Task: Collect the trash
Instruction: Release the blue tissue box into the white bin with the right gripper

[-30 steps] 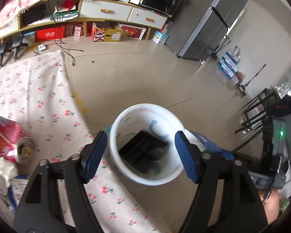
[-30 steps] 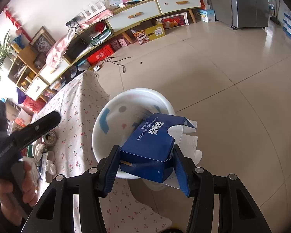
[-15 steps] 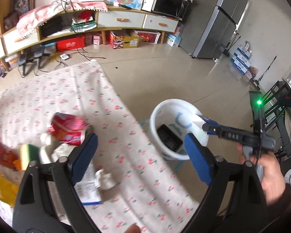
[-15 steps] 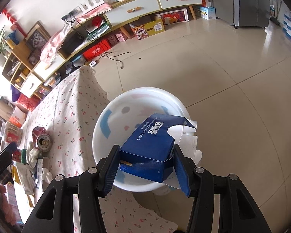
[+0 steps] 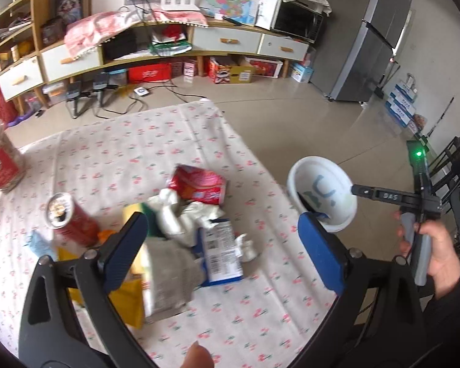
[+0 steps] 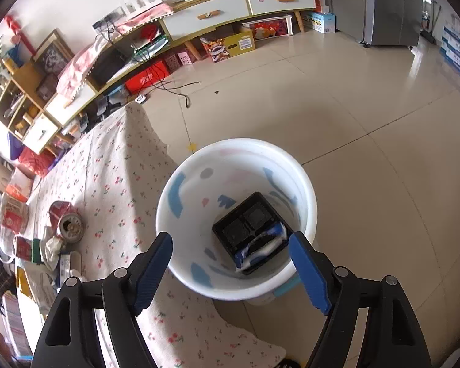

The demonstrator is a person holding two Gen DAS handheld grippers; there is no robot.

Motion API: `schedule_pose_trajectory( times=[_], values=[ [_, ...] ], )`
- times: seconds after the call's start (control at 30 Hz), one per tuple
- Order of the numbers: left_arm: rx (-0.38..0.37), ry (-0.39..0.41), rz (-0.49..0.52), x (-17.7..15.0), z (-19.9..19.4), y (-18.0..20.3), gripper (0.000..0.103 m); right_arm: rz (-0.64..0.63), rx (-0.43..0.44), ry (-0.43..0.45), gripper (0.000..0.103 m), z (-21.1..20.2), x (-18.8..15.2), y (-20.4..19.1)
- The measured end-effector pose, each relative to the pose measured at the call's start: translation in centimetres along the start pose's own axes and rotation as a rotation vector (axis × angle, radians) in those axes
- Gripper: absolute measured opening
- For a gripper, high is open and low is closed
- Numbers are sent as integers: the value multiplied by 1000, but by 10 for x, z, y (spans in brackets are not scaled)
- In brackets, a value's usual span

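My right gripper (image 6: 230, 259) is open and empty above the white bin (image 6: 181, 239), which stands on the floor by the table's edge. In the bin a blue box (image 6: 262, 247) lies on a black tray (image 6: 245, 225). My left gripper (image 5: 222, 243) is open and empty over a pile of trash on the table: a blue-and-white carton (image 5: 222, 253), crumpled white wrappers (image 5: 184, 217), a red packet (image 5: 197, 184), a red can (image 5: 69, 217) and yellow bags (image 5: 128, 300). The bin also shows in the left wrist view (image 5: 322, 193), with the right gripper's body (image 5: 392, 197) over it.
The table has a cherry-print cloth (image 5: 122, 153). A red-labelled jar (image 5: 1, 165) stands at its far left. A long cabinet (image 5: 168, 49), a fridge (image 5: 371, 40) and dark chairs (image 5: 457, 168) stand around the tiled floor (image 6: 368, 107).
My right gripper has opened and the blue box has dropped into the bin. My left gripper has swung from above the bin back over the trash pile on the table.
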State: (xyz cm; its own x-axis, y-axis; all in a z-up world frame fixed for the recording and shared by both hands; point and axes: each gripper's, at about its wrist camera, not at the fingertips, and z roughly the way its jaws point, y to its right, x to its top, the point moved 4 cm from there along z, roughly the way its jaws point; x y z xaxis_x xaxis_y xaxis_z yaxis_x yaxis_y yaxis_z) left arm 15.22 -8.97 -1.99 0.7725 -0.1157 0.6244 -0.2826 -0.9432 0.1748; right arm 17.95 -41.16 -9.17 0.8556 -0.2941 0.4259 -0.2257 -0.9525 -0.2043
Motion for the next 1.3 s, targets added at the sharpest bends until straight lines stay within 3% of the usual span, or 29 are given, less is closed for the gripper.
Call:
schedule_pose_trajectory(
  times=[0.47,0.73,0.97,1.17,1.3],
  values=[
    [126,-32,-74,-34,-30,-95,99,-83,-6,5,83,-38,-29,-55],
    [179,-67,-151,-55,-32,-143,99,-123,8,5,84,-39,-41,-96],
    [130,-116,-189,-72,-16,-156,99,-157,-5,-28,84,-21,-47,-119],
    [102,-148,-122,-77,1,-145,82,-183,-13,-55,84,-11,-51,-132],
    [86,-148,-84,-75,7,-139,64,-204,-16,-66,84,-6,-55,-141]
  ],
)
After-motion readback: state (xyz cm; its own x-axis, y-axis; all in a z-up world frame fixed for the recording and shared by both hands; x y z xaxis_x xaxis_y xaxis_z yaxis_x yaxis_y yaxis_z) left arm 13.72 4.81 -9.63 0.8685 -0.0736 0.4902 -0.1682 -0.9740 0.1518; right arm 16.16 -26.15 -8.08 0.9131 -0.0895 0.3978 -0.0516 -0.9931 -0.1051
